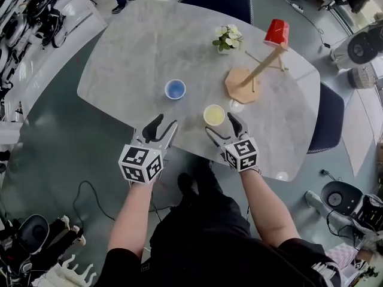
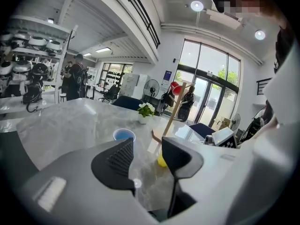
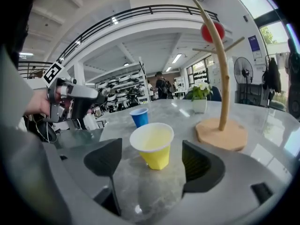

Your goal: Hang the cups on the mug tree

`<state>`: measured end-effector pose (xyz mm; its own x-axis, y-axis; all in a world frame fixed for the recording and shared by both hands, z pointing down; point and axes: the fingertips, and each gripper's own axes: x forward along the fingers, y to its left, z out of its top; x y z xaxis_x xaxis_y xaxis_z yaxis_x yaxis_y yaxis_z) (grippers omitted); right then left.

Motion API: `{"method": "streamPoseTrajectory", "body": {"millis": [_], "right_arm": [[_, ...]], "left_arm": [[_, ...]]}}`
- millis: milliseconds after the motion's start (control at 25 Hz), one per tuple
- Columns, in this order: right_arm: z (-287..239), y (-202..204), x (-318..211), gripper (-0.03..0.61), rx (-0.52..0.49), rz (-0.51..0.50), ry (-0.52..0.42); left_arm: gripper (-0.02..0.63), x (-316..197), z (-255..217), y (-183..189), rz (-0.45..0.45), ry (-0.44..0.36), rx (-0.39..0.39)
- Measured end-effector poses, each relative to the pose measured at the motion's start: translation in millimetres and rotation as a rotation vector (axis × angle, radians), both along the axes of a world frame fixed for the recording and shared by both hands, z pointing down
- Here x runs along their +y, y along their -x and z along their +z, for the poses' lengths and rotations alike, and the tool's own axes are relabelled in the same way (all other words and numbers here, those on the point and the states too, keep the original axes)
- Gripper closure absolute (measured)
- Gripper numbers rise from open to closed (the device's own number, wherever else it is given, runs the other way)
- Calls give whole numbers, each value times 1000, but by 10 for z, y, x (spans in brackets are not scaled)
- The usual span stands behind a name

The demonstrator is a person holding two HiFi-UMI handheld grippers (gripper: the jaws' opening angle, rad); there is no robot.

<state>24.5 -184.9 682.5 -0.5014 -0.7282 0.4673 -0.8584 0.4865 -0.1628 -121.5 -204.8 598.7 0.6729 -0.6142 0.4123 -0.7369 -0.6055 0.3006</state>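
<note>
The wooden mug tree [image 1: 239, 84] stands on the grey stone table [image 1: 137, 52], toward its right side, and a red cup [image 1: 276, 33] hangs upside down at the top of the tree. A small pot of white flowers [image 1: 227, 39] sits just behind the tree and to its left. The yellow cup [image 1: 213, 115] stands upright on the table in front of the tree, near its base. The blue cup [image 1: 175, 89], also upright, stands further left of the tree.

The right gripper [image 1: 221, 127] is on the near side of the yellow cup. Its jaws are spread wide and the cup stands just ahead in the gap between them, with neither pad touching it. The left gripper [image 1: 166, 123] hovers over the table edge on the near side of the blue cup, well left of the tree. Its jaws are partly apart and it holds nothing.
</note>
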Motion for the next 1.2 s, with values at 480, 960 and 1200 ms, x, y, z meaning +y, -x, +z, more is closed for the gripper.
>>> {"method": "streamPoseTrajectory", "body": {"millis": [480,960,1200], "right_arm": [[158,96,-280,238,76,44,7],[-706,-550,-211,253,45,193,-81],[-1032,-999,-165,253,44,175,-129]], "left_arm": [[417,-13,-47,-12,13,-1,-2],[442,-156,-473,-84,17,-40,-24],[442,-456,-754,-483,53,-92,-59]]}}
